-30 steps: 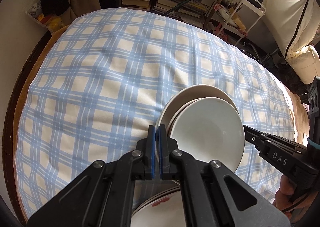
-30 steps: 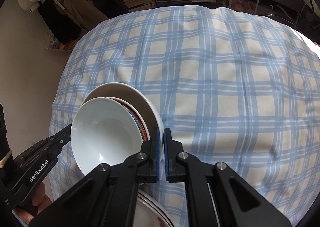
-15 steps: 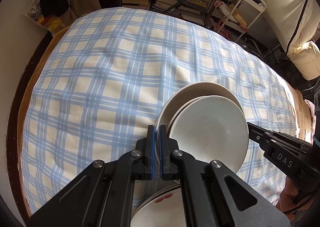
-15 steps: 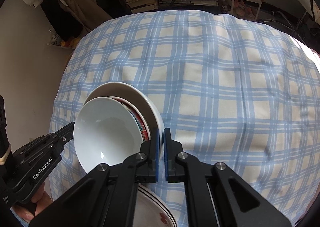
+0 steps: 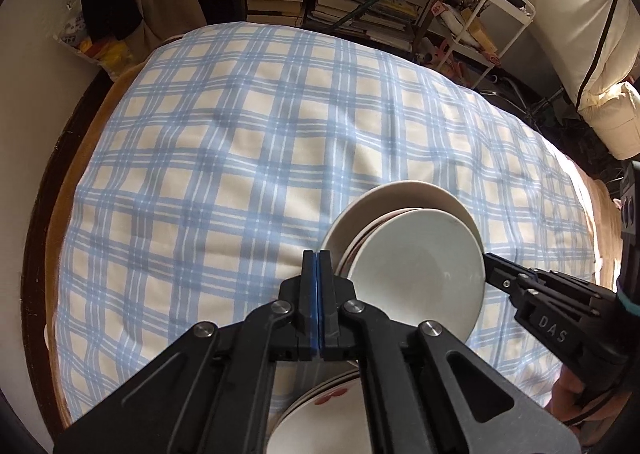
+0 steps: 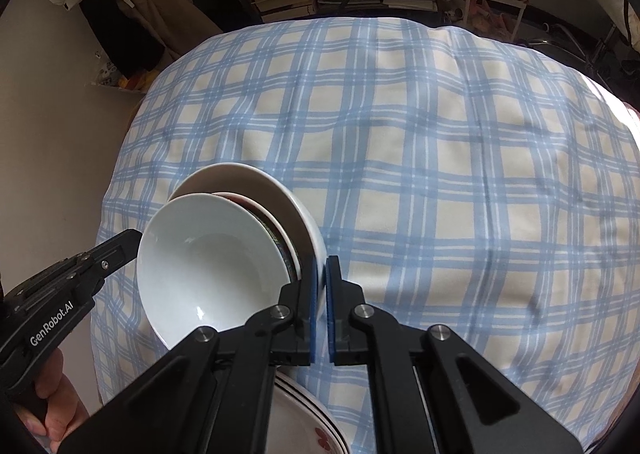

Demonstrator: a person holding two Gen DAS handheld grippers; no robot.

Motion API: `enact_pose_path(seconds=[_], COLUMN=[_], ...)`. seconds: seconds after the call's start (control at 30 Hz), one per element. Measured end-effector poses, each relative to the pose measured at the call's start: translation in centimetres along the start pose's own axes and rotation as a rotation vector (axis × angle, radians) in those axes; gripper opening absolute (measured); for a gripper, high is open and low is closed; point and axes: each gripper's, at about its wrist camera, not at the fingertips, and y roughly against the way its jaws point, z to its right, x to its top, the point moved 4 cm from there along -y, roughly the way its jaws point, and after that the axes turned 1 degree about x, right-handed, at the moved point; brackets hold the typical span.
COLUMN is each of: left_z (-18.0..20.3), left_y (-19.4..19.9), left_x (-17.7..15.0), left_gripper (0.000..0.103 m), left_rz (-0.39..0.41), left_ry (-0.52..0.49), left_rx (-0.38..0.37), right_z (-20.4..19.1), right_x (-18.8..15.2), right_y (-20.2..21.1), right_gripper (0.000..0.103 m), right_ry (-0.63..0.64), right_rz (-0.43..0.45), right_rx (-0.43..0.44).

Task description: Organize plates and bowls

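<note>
Both grippers pinch one stack of dishes from opposite rims, lifted above the checked cloth [image 5: 224, 158].

Your left gripper [image 5: 319, 274] and right gripper [image 6: 319, 278] are clamped on the stack [image 6: 240, 230], apparently sharing its weight. Count: three nested dishes held, white bowl [image 5: 416, 274] uppermost; more plates [image 6: 308, 426] wait below, number unclear.

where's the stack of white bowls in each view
Left wrist: stack of white bowls, right of centre, beside the left tool, right tool at its far rim.
Right wrist: stack, left of centre, its rim in the right tool.
Shared landmark: blue checked cloth.
</note>
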Motion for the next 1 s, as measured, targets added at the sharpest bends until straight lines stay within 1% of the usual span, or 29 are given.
enact_pose_path(seconds=[0.1,0.17,0.23,0.27,0.3,0.37,0.47,0.53,0.6,0.63,0.73,0.77,0.8,0.83,0.93,1.0], left_z=[-1.0,-1.7,-2.3,-2.6,-2.7,-2.6,-2.3,-2.1,-1.9,-1.9,-2.1,-2.2,-2.2,-2.2,-2.0,-2.1], left_y=[-0.7,-0.9,-0.8,-0.8,-0.7,-0.8,-1.2,-1.5,-1.7,-1.7,-1.4,-1.2,-1.1,-1.0,-1.6,-1.9], left_x=[-0.4,-0.5,-0.6,-0.6,-0.5,-0.3,0.0,0.1,0.2,0.2,0.2,0.1,0.2,0.2,0.1,0.0], left_gripper=[0.001,0.002,0.004,0.006,0.008,0.009,0.010,0.012,0.013,0.013,0.014,0.015,0.016,0.016,0.017,0.017], left_rz=[-0.044,-0.058,-0.054,-0.051,-0.048,-0.047,-0.054,-0.064,-0.079,-0.077,-0.069,-0.070,-0.068,-0.066,-0.082,-0.096], left_ry=[0.045,0.050,0.063,0.073,0.076,0.060,0.030,0.031,0.032,0.030,0.042,0.049,0.049,0.038,0.004,0.009], left_rx=[-0.019,0.012,0.019,0.010,-0.001,-0.008,0.005,-0.024,-0.057,-0.061,-0.109,-0.131,-0.142,-0.136,-0.081,-0.078], right_z=[0.3,0.3,0.2,0.3,0.4,0.9,1.4,1.8,2.1,2.2,2.4,2.5,2.6,2.8,3.0,3.0], right_x=[0.1,0.2,0.3,0.3,0.4,0.6,1.0,1.2,1.5,1.6,2.0,2.1,2.3,2.4,2.6,2.7], right_y=[-0.1,-0.1,0.3,0.5,0.8,1.3,1.2,1.1,1.2,1.4,1.9,2.0,2.0,1.9,1.6,1.3], right_gripper=[0.006,0.006,0.007,0.011,0.018,0.021,0.021,0.028,0.050,0.053,0.059,0.063,0.065,0.065,0.066,0.067], right_ry=[-0.019,-0.001,0.022,0.030,0.037,0.049,0.067,0.082,0.092,0.098,0.106,0.105,0.103,0.098,0.093,0.092], right_rz=[-0.011,-0.023,-0.031,-0.028,-0.023,-0.013,-0.033,-0.045,-0.047,-0.046,-0.035,-0.034,-0.033,-0.033,-0.042,-0.047], right_rx=[0.032,0.026,0.016,0.010,0.002,-0.008,-0.010,-0.018,-0.010,-0.002,0.020,0.019,0.017,0.020,0.040,0.043])
